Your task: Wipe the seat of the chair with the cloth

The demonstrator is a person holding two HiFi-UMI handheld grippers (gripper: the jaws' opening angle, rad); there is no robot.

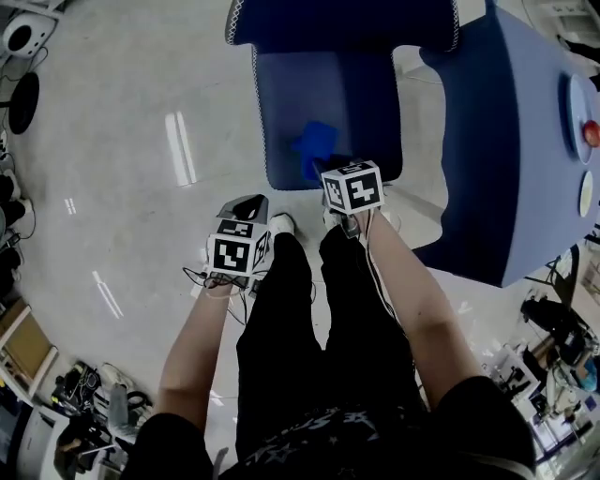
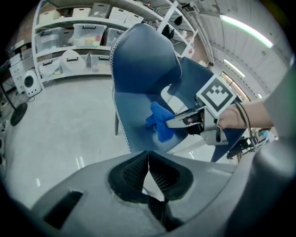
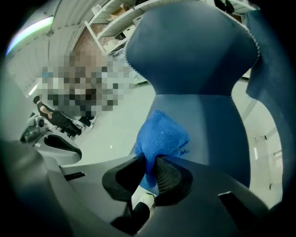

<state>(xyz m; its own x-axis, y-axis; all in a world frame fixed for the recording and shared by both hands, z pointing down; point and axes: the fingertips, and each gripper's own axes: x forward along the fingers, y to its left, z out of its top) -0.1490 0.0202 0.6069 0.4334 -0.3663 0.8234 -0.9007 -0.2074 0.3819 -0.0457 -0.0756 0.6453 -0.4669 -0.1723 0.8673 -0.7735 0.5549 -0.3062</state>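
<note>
A: Where was the cloth (image 3: 161,134)?
B: Pinched in the right gripper (image 3: 150,169), bunched just over the seat's (image 1: 286,103) front, probably ready to wipe.
A: And the left gripper (image 2: 148,172)?
B: Its 2 jaws were together on nothing, held back from the seat.

Seat (image 1: 291,94): front edge is lying open; backrest (image 1: 337,23) is closing the far side; blue-draped table (image 1: 506,141) is crowding the right; floor (image 1: 141,141) is running clear leftward.
</note>
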